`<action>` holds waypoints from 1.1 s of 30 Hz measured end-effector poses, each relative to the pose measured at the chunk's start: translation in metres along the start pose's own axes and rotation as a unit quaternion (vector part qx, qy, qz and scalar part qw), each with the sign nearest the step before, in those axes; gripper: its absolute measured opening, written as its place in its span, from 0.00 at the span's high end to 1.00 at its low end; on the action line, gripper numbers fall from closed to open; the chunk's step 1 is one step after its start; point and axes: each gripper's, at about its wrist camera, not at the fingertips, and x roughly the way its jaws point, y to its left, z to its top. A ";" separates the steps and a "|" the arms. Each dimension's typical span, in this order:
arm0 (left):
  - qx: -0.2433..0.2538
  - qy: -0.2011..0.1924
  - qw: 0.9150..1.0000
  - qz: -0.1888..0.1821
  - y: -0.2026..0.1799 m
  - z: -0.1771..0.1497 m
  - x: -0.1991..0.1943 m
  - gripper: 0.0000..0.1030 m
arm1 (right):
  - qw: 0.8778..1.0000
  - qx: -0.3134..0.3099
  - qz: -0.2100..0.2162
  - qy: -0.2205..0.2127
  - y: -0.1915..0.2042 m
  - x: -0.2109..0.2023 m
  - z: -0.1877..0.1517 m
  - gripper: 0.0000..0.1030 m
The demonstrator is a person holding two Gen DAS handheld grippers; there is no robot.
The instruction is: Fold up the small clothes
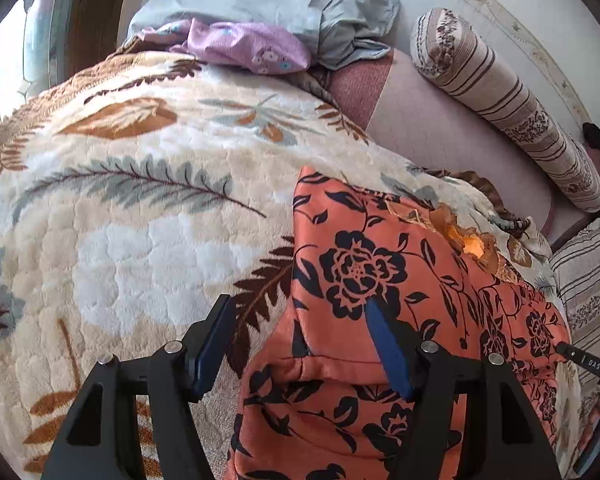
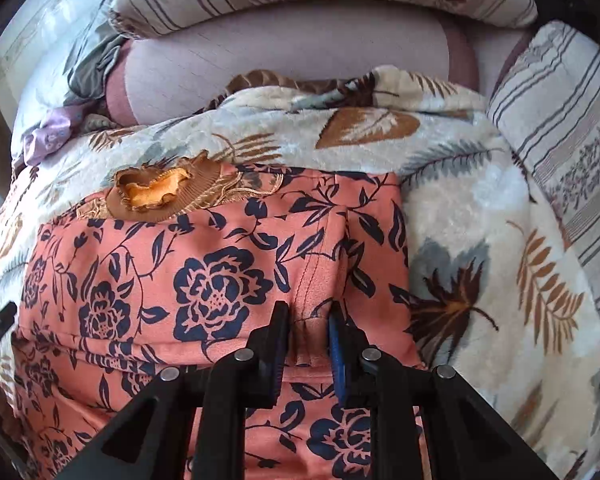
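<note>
Two grippers worked over one orange floral garment (image 2: 220, 272) that lay spread on our leaf-patterned blanket (image 1: 132, 216), its frilled brown collar (image 2: 160, 192) toward the striped bolster (image 1: 500, 104). Our right gripper (image 2: 309, 320) had its jaws pinched on a raised fold of the cloth beside a seam. Our left gripper (image 1: 300, 316) stood spread, one finger over the blanket, the other over the garment, gripping nothing.
</note>
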 end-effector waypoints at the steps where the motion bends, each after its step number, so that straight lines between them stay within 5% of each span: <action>1: 0.012 -0.004 1.000 0.000 -0.004 0.000 -0.001 0.33 | 1.000 -0.001 -0.014 0.019 -0.005 0.014 -0.006 0.79; 2: 0.026 0.001 1.000 0.002 -0.008 -0.001 0.002 0.27 | 0.999 0.005 -0.024 0.044 -0.013 0.030 -0.013 0.79; 5: 0.064 0.078 0.994 0.036 -0.014 -0.015 0.030 0.22 | 0.997 0.071 0.017 0.028 -0.037 0.021 -0.015 0.68; 7: 0.071 0.061 0.995 0.042 -0.016 -0.017 0.029 0.20 | 0.995 0.099 0.024 0.003 -0.045 0.003 -0.007 0.41; 9: 0.071 0.069 0.994 0.045 -0.017 -0.015 0.030 0.20 | 0.992 0.108 0.044 -0.042 -0.044 -0.022 0.008 0.40; 12: 0.070 0.068 0.994 0.043 -0.015 -0.016 0.031 0.20 | 0.979 0.116 0.157 -0.063 -0.034 -0.033 0.031 0.24; 14: 0.074 0.067 0.994 0.046 -0.016 -0.016 0.032 0.19 | 0.963 0.128 0.234 -0.036 -0.023 -0.016 0.041 0.23; 16: 0.074 0.066 0.994 0.046 -0.016 -0.017 0.032 0.19 | 0.955 0.138 0.264 0.003 -0.018 0.020 0.044 0.23; 18: 0.074 0.067 0.994 0.043 -0.016 -0.015 0.033 0.18 | 0.964 0.169 0.196 0.055 -0.033 0.067 0.037 0.23; 19: 0.075 0.068 0.994 0.042 -0.016 -0.015 0.033 0.18 | 0.955 0.215 0.196 0.051 -0.046 0.075 0.029 0.35; 20: 0.075 0.070 0.994 0.041 -0.015 -0.014 0.033 0.18 | 0.947 0.244 0.207 0.032 -0.052 0.067 0.027 0.36; 21: 0.070 0.073 0.994 0.039 -0.014 -0.012 0.032 0.18 | 0.951 0.235 0.200 0.013 -0.045 0.054 0.029 0.36; 24: 0.030 0.072 0.996 0.033 -0.007 -0.004 0.028 0.18 | 0.959 0.165 0.229 -0.007 0.004 0.026 0.039 0.32; 27: 0.001 0.053 0.998 0.037 0.003 0.001 0.019 0.18 | 0.942 0.100 0.322 0.009 0.071 0.020 0.054 0.27; 30: -0.002 0.083 0.995 0.050 0.011 -0.001 0.031 0.18 | 0.914 0.072 0.395 0.060 0.129 0.045 0.055 0.26; 33: 0.021 0.079 0.995 0.062 0.005 -0.003 0.030 0.18 | 0.925 0.093 0.350 0.119 0.148 0.095 0.045 0.26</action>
